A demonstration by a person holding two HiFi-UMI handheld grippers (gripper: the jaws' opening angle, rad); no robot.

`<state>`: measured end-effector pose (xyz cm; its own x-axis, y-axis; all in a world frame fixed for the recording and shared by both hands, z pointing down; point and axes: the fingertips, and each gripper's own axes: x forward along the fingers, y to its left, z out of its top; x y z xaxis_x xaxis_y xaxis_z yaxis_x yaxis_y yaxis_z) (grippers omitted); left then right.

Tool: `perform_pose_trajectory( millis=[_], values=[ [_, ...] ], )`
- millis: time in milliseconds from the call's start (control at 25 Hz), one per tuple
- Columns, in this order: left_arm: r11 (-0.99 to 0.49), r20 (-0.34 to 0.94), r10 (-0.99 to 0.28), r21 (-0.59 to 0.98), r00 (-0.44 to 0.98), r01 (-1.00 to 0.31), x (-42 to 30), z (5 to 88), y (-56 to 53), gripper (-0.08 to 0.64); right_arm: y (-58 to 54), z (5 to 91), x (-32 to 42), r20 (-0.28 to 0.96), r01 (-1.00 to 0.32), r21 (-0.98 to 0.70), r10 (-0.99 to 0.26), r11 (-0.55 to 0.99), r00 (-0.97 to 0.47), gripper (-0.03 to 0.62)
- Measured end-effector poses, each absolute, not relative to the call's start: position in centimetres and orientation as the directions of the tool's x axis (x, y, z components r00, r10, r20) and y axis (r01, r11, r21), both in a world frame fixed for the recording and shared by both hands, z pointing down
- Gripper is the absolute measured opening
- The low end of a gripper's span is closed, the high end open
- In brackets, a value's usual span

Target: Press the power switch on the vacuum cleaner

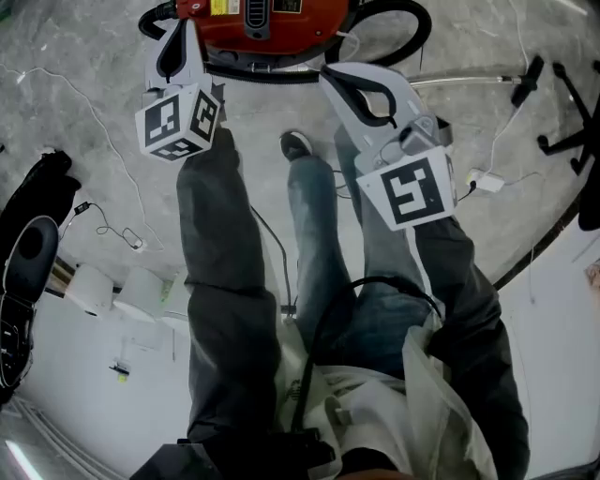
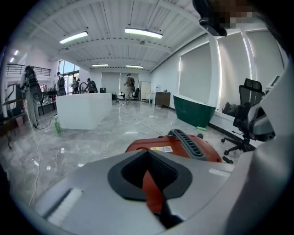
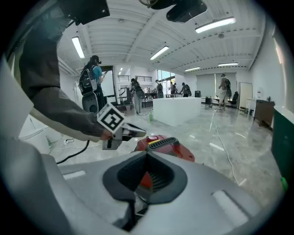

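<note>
The red vacuum cleaner (image 1: 272, 23) stands on the grey floor at the top of the head view, with a black grille handle on top. My left gripper (image 1: 176, 42) hangs over its left edge, jaws shut and empty. My right gripper (image 1: 361, 89) is just below the vacuum's right side, also shut on nothing. In the left gripper view the vacuum (image 2: 183, 147) lies close beyond the gripper (image 2: 149, 167). The right gripper view shows the vacuum (image 3: 167, 147), a round red part (image 3: 152, 137) on its top, and the left gripper (image 3: 121, 131) above it.
A black hose (image 1: 403, 28) loops off the vacuum and a metal wand (image 1: 469, 82) lies to the right. An office chair base (image 1: 572, 122) and a white adapter (image 1: 486, 178) sit at right. My shoe (image 1: 296, 143) is near the vacuum. A white counter (image 2: 85, 110) stands far off.
</note>
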<state>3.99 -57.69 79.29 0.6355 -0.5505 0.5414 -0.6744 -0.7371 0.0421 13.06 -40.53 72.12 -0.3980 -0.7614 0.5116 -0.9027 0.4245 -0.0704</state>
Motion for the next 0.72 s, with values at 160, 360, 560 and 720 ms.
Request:
perform_pose_trajectory(
  millis=[160,360,560,720],
  values=[
    [-0.753,0.489,-0.554,0.05,0.673,-0.656,2.9,75.0,-51.0,0.002,-38.0,71.3,14.8,0.493,-0.921,-0.089,-0.786,0.38,-0.372,0.002],
    [-0.761,0.448,-0.515,0.153,0.731,-0.63,1.0,69.8,-41.7,0.002,-31.7,70.4,16.1,0.539,-0.952,-0.131,-0.786,0.275,-0.301,0.002],
    [-0.816,0.419,-0.429,0.201,0.8,-0.542,-1.4,62.9,-33.7,0.002,-23.7,64.2,15.9,0.519,-0.974,-0.205,-0.832,0.101,-0.196,0.002],
    [-0.932,0.414,-0.292,0.081,0.862,-0.354,-3.4,56.6,-26.8,0.002,-15.3,57.7,16.1,0.506,-0.981,-0.193,-0.857,0.001,-0.101,0.002]
  ],
)
